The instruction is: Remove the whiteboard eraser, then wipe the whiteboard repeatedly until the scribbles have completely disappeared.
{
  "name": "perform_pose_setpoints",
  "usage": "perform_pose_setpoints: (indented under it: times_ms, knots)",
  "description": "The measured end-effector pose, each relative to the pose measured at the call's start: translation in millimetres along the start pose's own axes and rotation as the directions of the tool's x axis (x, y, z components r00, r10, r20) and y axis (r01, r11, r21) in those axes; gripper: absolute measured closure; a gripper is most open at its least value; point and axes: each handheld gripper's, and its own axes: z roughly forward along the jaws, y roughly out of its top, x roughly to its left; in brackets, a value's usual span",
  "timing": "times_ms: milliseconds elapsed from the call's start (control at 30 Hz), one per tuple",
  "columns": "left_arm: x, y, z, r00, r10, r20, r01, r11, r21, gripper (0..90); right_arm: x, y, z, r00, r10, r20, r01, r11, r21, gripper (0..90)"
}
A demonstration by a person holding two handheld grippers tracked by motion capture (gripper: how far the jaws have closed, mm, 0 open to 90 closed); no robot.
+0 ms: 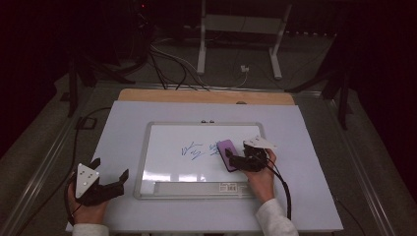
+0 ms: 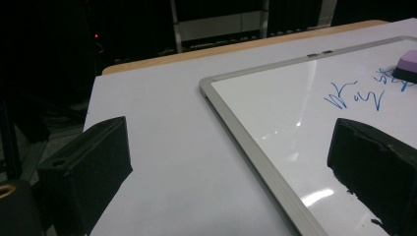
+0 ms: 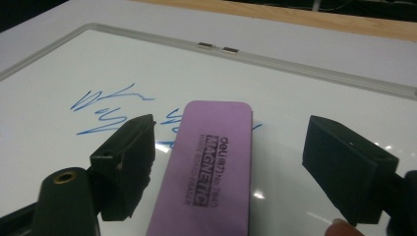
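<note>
On the counter, your whiteboard carries the purple eraser lying flat over the right end of the blue scribble, long axis running near-to-far between the released right claw, while your left claw, also released, rests well apart at the near left.

In the right gripper view the purple eraser ran off the bottom edge, so its near end was out of sight, and it covered part of the blue scribble on the whiteboard. In the left gripper view the eraser was cut by the right edge. From the high view the scribble was too small to read.
</note>
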Motion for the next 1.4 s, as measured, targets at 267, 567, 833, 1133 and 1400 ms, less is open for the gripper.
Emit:
perform_pose_setpoints:
  times_ms: [267, 567, 833, 1133, 1400]
  knots:
    - [-0.3, -0.3, 0.2, 1.0, 0.001, 0.003, -0.001, 1.0, 0.002, 3.7, 1.3, -2.1, 6.6, 0.9999, 0.008, -0.013, -0.007, 0.9987, 0.051, 6.4]
    - [-0.6, -0.7, 0.8, 1.0, -0.001, 0.004, 0.001, 1.0, 0.001, 3.7, 3.4, -2.9, 15.5, 1.0, 0.001, 0.001, -0.001, 0.9962, 0.088, 3.2]
    - [-0.1, -0.9, 1.3, 1.0, -0.003, 0.005, 0.003, 1.0, 0.002, 3.7, 2.5, -2.4, 26.0, 0.9995, 0.005, 0.032, -0.01, 0.9895, 0.144, 5.6]
    - [0.3, -1.7, 1.9, 1.0, -0.002, 0.007, 0.002, 1.0, 0.006, 3.6, 5.8, -3.0, 32.6, 0.999, -0.009, 0.044, 0.001, 0.9807, 0.196, 18.4]
    - [0.0, -2.0, 2.5, 1.0, -0.003, 0.008, 0.002, 1.0, 0.008, 3.7, 11.2, -2.1, 32.7, 0.9996, -0.021, 0.019, 0.017, 0.9795, 0.201, 39.0]
